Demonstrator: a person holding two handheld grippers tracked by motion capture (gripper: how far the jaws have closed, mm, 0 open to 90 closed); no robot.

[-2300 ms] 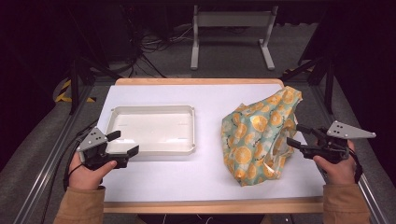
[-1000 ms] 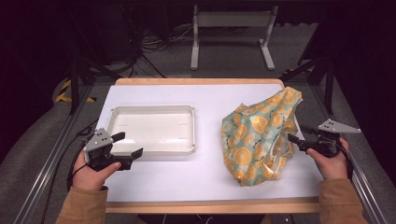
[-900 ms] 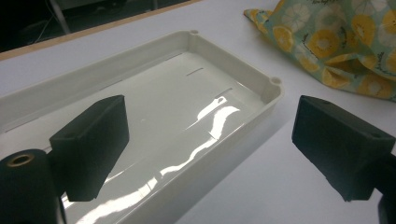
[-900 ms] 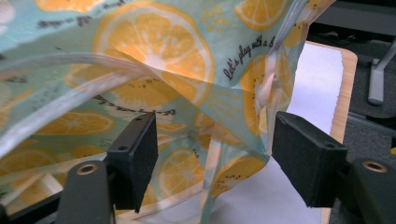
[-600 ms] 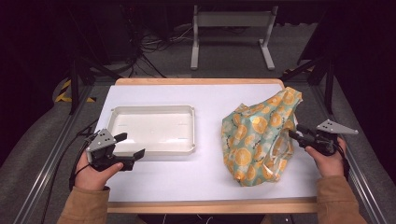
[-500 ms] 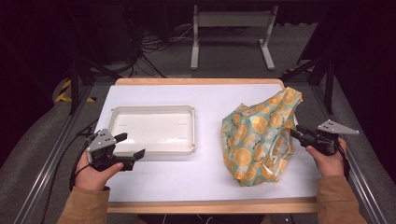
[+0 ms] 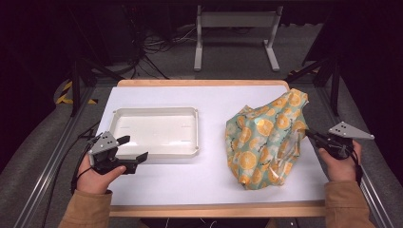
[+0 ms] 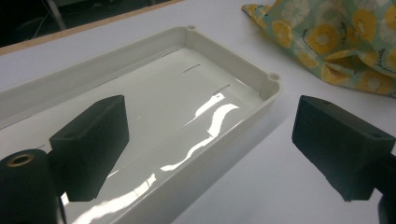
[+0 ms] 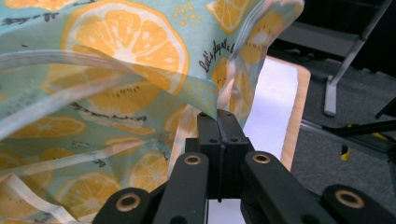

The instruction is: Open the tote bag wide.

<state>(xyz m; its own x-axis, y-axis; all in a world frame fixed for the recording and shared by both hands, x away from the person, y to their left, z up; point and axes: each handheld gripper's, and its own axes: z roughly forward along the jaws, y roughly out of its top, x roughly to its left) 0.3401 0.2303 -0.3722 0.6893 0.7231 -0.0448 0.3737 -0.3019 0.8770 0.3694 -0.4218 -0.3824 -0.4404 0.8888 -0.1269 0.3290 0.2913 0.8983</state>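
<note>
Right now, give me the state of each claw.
Left claw: open, holding nothing, beside the white tray.
Right claw: just closed on the orange-print bag's edge.

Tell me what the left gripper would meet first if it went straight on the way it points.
Probably the near long wall of the white tray: the left gripper has open jaws straddling that rim. Depth is unclear; it might pass just above it.

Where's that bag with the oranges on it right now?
In the high view the bag sits on the right half of the table, right of the white tray, with the right gripper pinching its right edge.
</note>
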